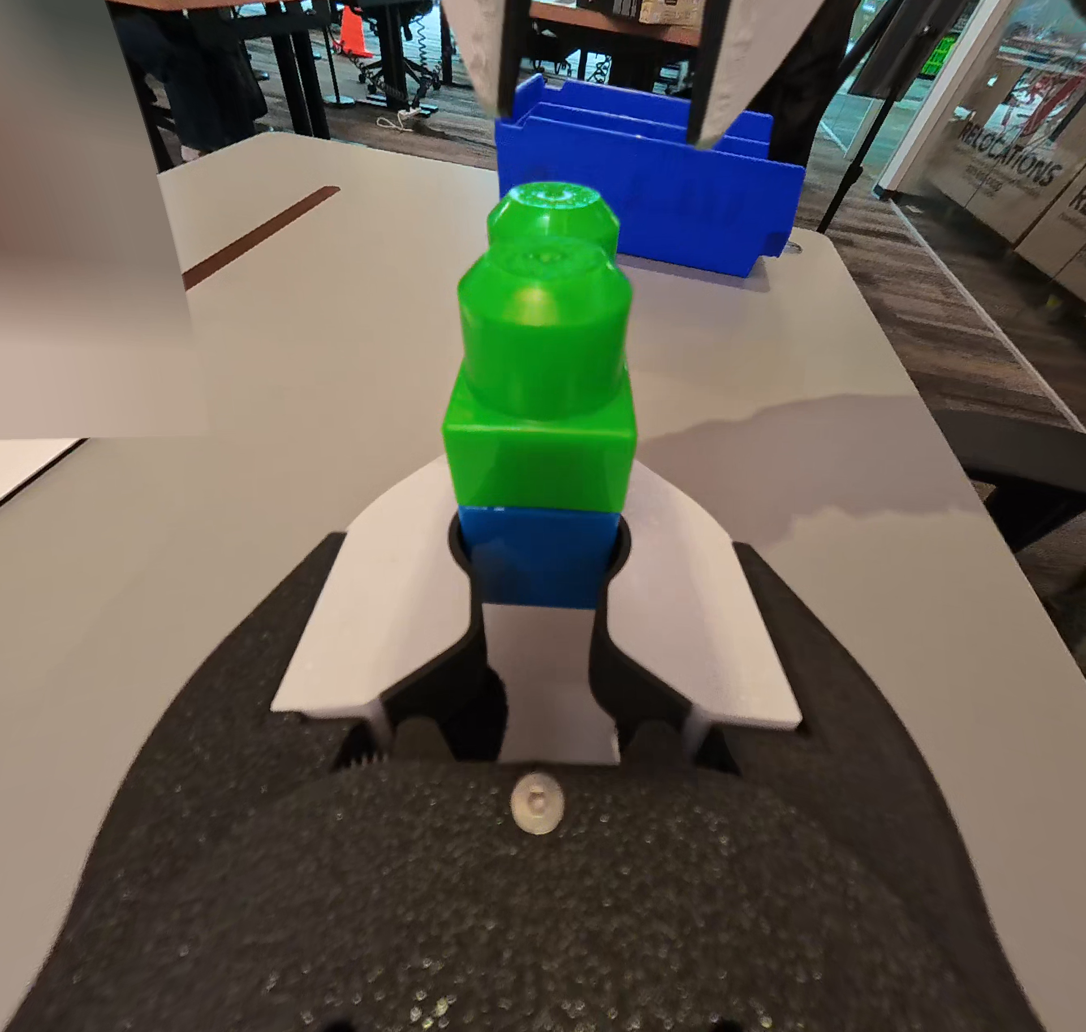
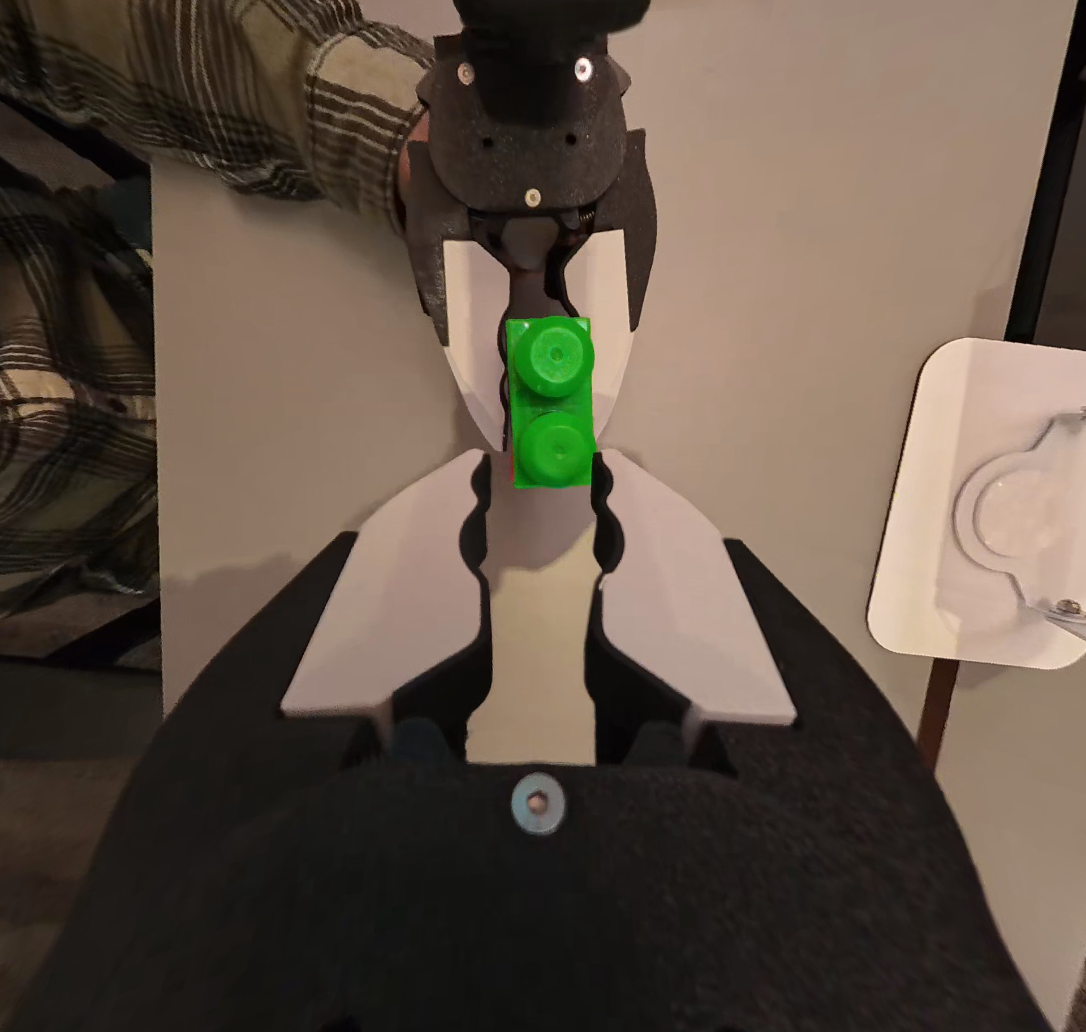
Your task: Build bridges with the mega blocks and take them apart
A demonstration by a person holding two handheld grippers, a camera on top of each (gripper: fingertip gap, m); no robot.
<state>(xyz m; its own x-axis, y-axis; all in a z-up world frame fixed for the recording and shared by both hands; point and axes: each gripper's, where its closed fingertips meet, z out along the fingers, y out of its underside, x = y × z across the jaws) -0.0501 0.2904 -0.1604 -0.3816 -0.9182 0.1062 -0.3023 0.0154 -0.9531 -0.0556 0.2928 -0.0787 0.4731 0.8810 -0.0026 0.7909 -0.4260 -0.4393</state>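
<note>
A green two-stud block (image 1: 538, 451) sits on top of a blue block (image 1: 538, 557). My left gripper (image 1: 540, 533) is shut on the blue block and holds the stack above the grey table (image 1: 294, 416). My right gripper (image 2: 539, 463) is open and empty, looking straight down on the green block (image 2: 552, 404). Its fingertips stand to either side of the block's near end, higher up and not touching. In the left wrist view the right gripper (image 1: 599, 125) hangs from the top of the frame, beyond the stack. The left gripper's fingers (image 2: 470, 357) flank the block.
A blue bin (image 1: 646, 198) stands at the far side of the table. A white rounded tray with a clear insert (image 2: 969, 504) lies to the right. A person's plaid sleeve (image 2: 205, 81) reaches in from the left. The table's right edge (image 1: 940, 357) is close.
</note>
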